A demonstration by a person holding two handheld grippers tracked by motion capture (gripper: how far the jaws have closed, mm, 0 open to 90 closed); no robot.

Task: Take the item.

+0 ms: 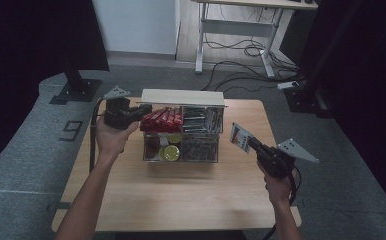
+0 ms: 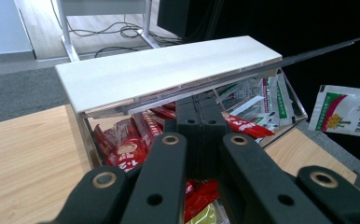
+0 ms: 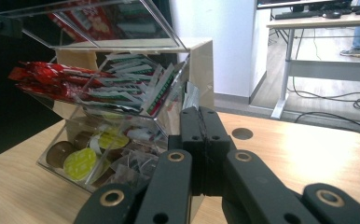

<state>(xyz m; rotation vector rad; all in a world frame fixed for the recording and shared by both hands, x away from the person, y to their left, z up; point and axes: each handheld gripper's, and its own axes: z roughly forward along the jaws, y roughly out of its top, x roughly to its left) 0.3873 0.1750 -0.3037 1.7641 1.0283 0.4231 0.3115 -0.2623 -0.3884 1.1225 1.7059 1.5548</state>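
Sachet [image 1: 241,137] — white w/ a green-red print and a flower mark — sat pinched edge-on in the right gripper [image 1: 252,143] jaws, in the air just right of the clear organizer [image 1: 181,159] on the counter [image 1: 181,195], prob. so it could go into the packet bay. Left gripper [image 1: 140,113] jaws, pressed together, propped the lid [image 2: 169,70] up — access kept open.
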